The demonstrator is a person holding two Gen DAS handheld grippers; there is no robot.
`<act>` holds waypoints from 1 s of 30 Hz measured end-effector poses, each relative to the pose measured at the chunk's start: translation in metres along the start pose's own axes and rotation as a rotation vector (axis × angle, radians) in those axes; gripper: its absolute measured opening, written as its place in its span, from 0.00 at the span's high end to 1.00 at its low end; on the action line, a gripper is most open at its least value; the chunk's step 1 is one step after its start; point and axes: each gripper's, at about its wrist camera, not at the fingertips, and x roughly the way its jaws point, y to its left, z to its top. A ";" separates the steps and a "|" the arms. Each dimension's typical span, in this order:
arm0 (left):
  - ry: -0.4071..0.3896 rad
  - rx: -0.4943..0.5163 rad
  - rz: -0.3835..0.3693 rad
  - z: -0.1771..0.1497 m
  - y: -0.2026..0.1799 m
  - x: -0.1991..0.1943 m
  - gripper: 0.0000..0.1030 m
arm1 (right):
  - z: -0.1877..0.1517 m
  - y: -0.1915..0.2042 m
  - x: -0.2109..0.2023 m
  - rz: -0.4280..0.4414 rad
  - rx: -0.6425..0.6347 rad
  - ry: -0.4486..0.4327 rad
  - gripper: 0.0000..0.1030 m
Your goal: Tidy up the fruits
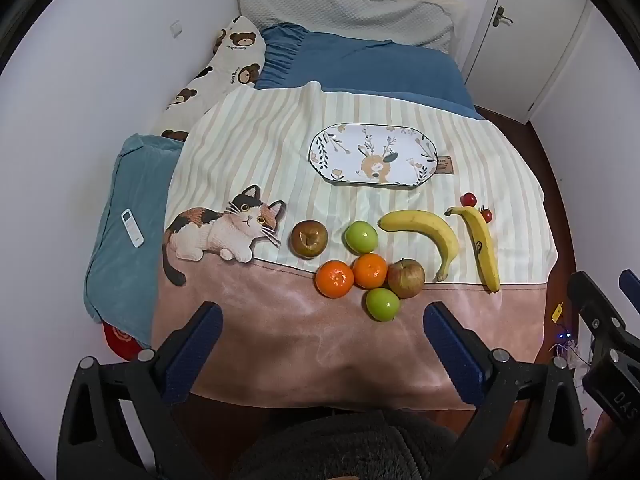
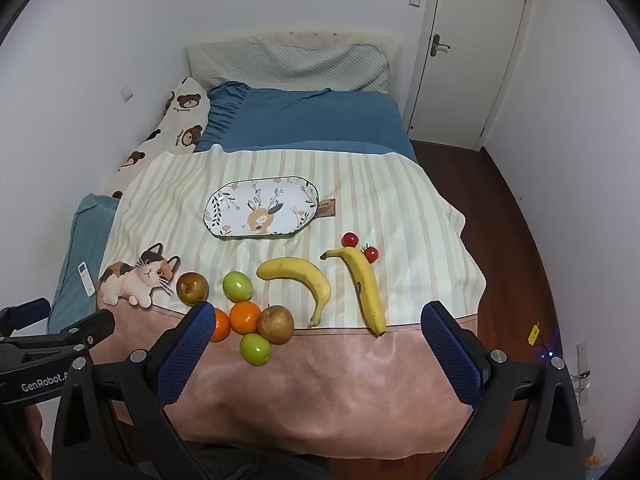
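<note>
An oval plate [image 1: 374,156] with a deer print lies bare on the striped blanket, also in the right wrist view [image 2: 260,208]. In front of it lie two bananas [image 1: 424,232] [image 1: 482,246], two cherry tomatoes [image 1: 469,199], two oranges [image 1: 335,279], two green apples [image 1: 361,236], a reddish apple [image 1: 406,278] and a brown fruit [image 1: 309,238]. My left gripper [image 1: 322,344] is open and empty, above the bed's near edge. My right gripper [image 2: 318,344] is open and empty, near the same edge, with its left finger hiding part of one orange [image 2: 220,324].
A white remote [image 1: 132,227] lies on a teal cushion [image 1: 120,220] at the left. Pillows and a blue sheet [image 1: 360,68] fill the bed's far end. A white door [image 2: 464,48] and dark wood floor [image 2: 516,240] are at the right.
</note>
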 end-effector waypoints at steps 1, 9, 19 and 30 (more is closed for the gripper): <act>0.000 -0.002 -0.001 0.000 0.000 0.000 0.00 | 0.000 0.000 0.000 0.001 0.000 -0.001 0.00; 0.007 -0.003 -0.003 -0.002 0.000 0.001 0.00 | -0.005 0.008 0.003 0.006 -0.004 0.021 0.00; 0.009 -0.005 -0.013 -0.007 0.007 0.000 0.00 | -0.008 0.011 0.005 0.031 0.010 0.042 0.00; 0.009 -0.006 -0.018 -0.007 0.011 -0.004 0.00 | -0.008 0.011 0.002 0.036 0.016 0.043 0.00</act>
